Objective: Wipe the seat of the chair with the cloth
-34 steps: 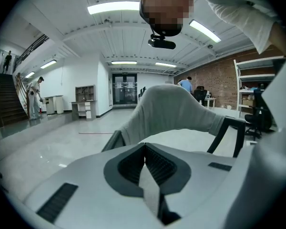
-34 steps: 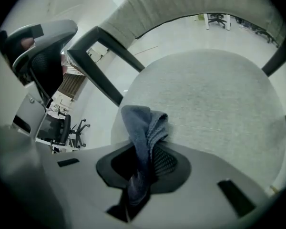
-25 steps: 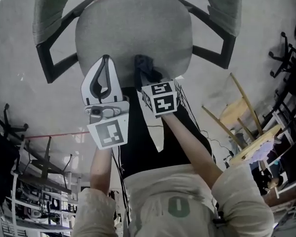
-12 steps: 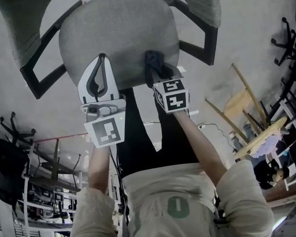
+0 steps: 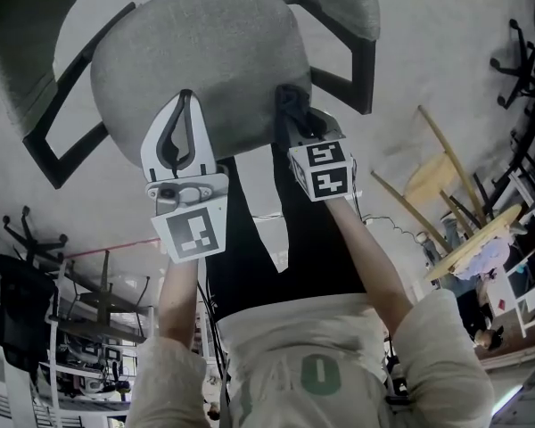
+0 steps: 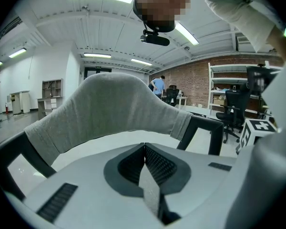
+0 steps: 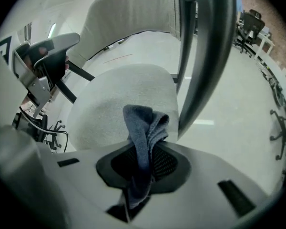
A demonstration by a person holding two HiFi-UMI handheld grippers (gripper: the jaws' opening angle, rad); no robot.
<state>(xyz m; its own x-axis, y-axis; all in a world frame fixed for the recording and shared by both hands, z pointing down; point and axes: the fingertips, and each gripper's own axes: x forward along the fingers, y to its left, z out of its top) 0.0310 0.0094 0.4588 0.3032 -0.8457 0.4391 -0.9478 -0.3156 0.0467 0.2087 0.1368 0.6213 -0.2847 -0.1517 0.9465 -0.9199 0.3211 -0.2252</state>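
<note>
the right tool (image 5: 290, 116) is clamped on the cloth (image 5: 286, 102), a bunched fold of which is seen standing out past the jaw tips in the right gripper view (image 7: 144, 123), with a tail trailing back between the jaws. the left tool (image 5: 185, 102) is held with its jaws pressed together and nothing between them, as is shown in its own view (image 6: 144, 148).

the seat (image 5: 187, 52) lies straight ahead of the right tool and a little below it, so the cloth is carried at the seat's near edge. whether cloth and fabric are actually touching cannot be told. the right tool is judged the one to do the wiping, though both tips are about equally near the seat.

most of the unwiped surface (image 7: 112, 99) is spread ahead and to the left of the right tool. just to its right the dark armrest frame (image 7: 205, 56) rises close by, so little room is left on that side. strokes are best taken forward toward the backrest (image 7: 133, 8) and leftward, with the left tool's tip, near on that side, kept clear.
</note>
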